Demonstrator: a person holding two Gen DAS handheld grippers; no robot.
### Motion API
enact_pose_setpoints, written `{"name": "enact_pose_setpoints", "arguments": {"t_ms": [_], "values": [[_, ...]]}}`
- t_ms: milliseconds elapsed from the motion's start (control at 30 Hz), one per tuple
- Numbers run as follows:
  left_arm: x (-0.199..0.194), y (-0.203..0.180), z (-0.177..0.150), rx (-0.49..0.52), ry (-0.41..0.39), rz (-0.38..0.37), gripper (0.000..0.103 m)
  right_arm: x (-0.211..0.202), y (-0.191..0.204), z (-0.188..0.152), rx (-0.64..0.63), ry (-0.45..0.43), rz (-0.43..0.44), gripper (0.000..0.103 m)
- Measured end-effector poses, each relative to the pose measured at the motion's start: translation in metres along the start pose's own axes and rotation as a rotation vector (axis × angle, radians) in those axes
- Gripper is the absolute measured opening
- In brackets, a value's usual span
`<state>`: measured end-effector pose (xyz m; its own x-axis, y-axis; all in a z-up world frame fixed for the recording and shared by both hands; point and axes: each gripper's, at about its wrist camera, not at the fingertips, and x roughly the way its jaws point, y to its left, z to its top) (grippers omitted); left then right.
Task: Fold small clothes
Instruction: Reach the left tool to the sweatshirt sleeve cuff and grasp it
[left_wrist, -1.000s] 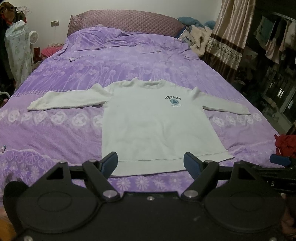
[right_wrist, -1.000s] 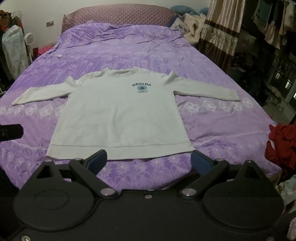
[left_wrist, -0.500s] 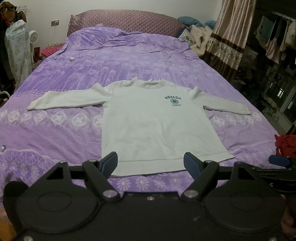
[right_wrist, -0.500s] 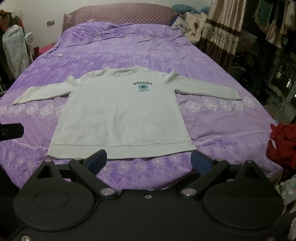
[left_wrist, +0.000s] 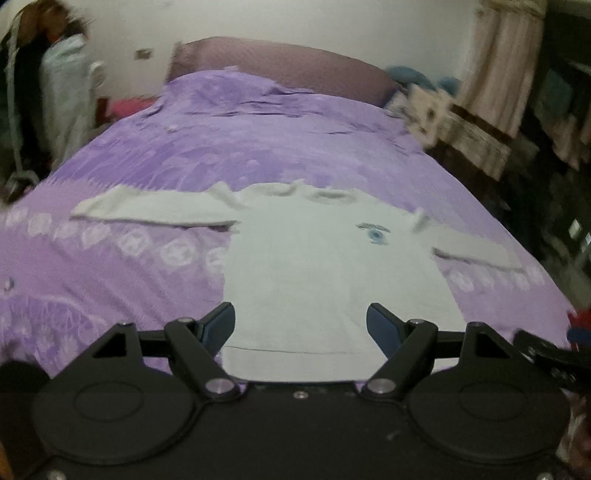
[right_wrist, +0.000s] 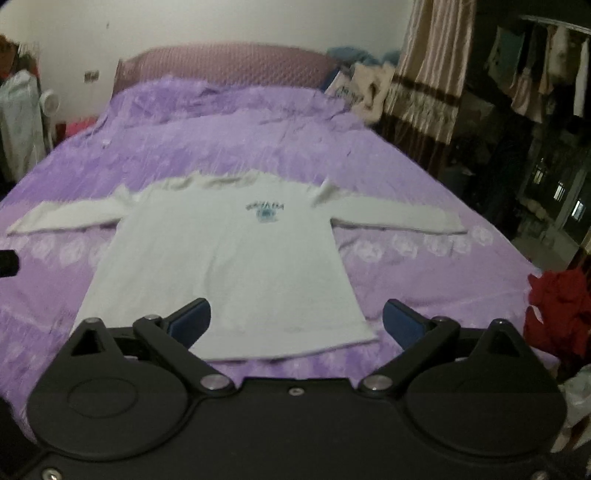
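Note:
A white long-sleeved sweatshirt (left_wrist: 325, 266) (right_wrist: 229, 266) with a small blue chest print lies flat and face up on the purple bedspread, both sleeves stretched out sideways. My left gripper (left_wrist: 301, 323) hovers open over the shirt's bottom hem, towards its left side, with nothing between the blue pads. My right gripper (right_wrist: 297, 325) is open too, above the hem's right corner, holding nothing. Both views are blurred by motion.
The purple floral bed (right_wrist: 424, 295) fills the scene, with a quilted headboard (right_wrist: 229, 62) at the back. A red cloth heap (right_wrist: 561, 306) lies off the bed's right edge. Striped curtains (right_wrist: 428, 85) and hanging clothes stand on the right; a fan and garments on the left.
Both grippers have moved forward over the shirt's hem, which now lies between the fingers in each view. The views are now blurred. The shirt itself has not shifted.

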<state>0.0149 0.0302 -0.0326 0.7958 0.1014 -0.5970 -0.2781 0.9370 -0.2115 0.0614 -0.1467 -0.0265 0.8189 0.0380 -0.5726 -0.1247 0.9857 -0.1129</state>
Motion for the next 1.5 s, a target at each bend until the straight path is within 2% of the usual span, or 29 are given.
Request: {"name": "enact_pose_setpoints", "arguments": {"t_ms": [133,233,333,400,467,633,700,733,833,900,1033,1100,1267,1367,1433,1467,1500], "values": [[0.026,0.029,-0.003,-0.021,-0.039,0.028,0.080,0.025,-0.004,-0.004,0.036,-0.029,0.057,0.099],[0.042,0.047,-0.001,-0.007,-0.067,0.104,0.080,0.040,0.003,-0.008,0.057,-0.038,0.108,0.099],[0.063,0.069,0.010,0.006,-0.073,0.129,0.080,0.060,0.019,-0.008,0.039,-0.005,0.150,0.099],[0.080,0.089,0.017,-0.038,-0.092,0.150,0.080,0.071,0.031,-0.007,0.003,-0.012,0.171,0.099],[0.105,0.117,0.028,-0.134,-0.089,0.164,0.080,0.082,0.048,-0.001,-0.057,-0.010,0.185,0.099],[0.192,0.230,0.058,-0.528,-0.019,-0.013,0.080,0.108,0.085,0.016,-0.190,-0.006,0.189,0.099],[0.225,0.277,0.069,-0.663,-0.028,0.008,0.078,0.122,0.095,0.019,-0.202,0.006,0.192,0.099],[0.240,0.300,0.075,-0.703,-0.042,0.043,0.078,0.130,0.098,0.021,-0.195,0.019,0.199,0.099],[0.276,0.347,0.091,-0.711,-0.086,0.140,0.078,0.154,0.109,0.022,-0.167,0.058,0.233,0.099],[0.299,0.374,0.099,-0.754,-0.073,0.173,0.078,0.170,0.119,0.022,-0.161,0.079,0.249,0.099],[0.334,0.415,0.111,-0.859,-0.117,0.104,0.078,0.201,0.145,0.025,-0.176,0.119,0.253,0.099],[0.350,0.423,0.116,-0.879,-0.119,0.111,0.078,0.210,0.156,0.028,-0.187,0.130,0.261,0.099],[0.370,0.440,0.137,-0.826,-0.139,0.097,0.077,0.226,0.173,0.029,-0.197,0.127,0.268,0.099],[0.373,0.444,0.136,-0.808,-0.150,0.104,0.072,0.238,0.173,0.029,-0.176,0.115,0.256,0.097],[0.365,0.439,0.126,-0.814,-0.163,0.132,0.045,0.253,0.167,0.031,-0.144,0.104,0.207,0.081],[0.367,0.438,0.123,-0.807,-0.151,0.164,0.005,0.262,0.163,0.032,-0.121,0.115,0.183,0.052],[0.371,0.439,0.120,-0.797,-0.123,0.184,0.002,0.273,0.160,0.034,-0.092,0.143,0.169,0.028]]}}
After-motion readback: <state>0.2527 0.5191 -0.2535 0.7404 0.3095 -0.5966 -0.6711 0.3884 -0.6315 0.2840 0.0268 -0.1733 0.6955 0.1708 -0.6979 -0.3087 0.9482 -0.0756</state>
